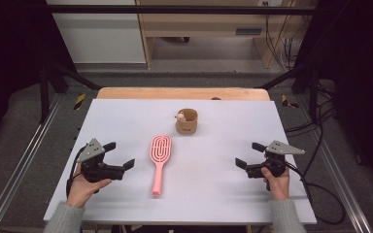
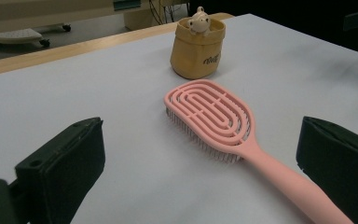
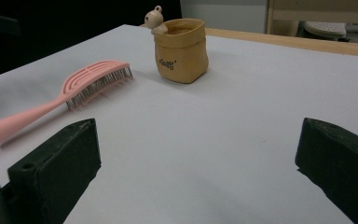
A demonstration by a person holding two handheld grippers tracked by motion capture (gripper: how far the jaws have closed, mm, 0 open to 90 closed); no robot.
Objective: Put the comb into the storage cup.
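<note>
— What's lying on the table right now?

— A pink plastic hairbrush with an oval slotted head (image 1: 159,162) is lying flat on the pale grey tabletop (image 1: 213,194), bristles facing down. Its head is pointing away from the person and its handle is running back toward the near edge.

— Is anything sitting near it?

— Just beyond the brush head, a small tan sack-shaped pot with a little cream bear figure perched on its rim (image 1: 187,121) is standing upright. The two are sitting close together but not touching.

— And the grippers?

— The left gripper (image 1: 119,156) is resting in the person's left hand (image 1: 82,187), just to the left of the brush handle. Its black jaws are standing wide apart and gripping nothing. In the left gripper view the hairbrush (image 2: 214,116) is lying between those jaws, farther out on the table, with the handle passing close to the right-hand jaw, and the pot (image 2: 198,49) is standing behind it.

— The other side?

— The right gripper (image 1: 249,156) is sitting well apart from the brush, over by the right of the table, in the person's right hand (image 1: 277,182). Its jaws are gaping wide too, with nothing between them. In the right gripper view the hairbrush (image 3: 74,95) is lying off to the left and the pot (image 3: 181,49) is standing ahead.
</note>
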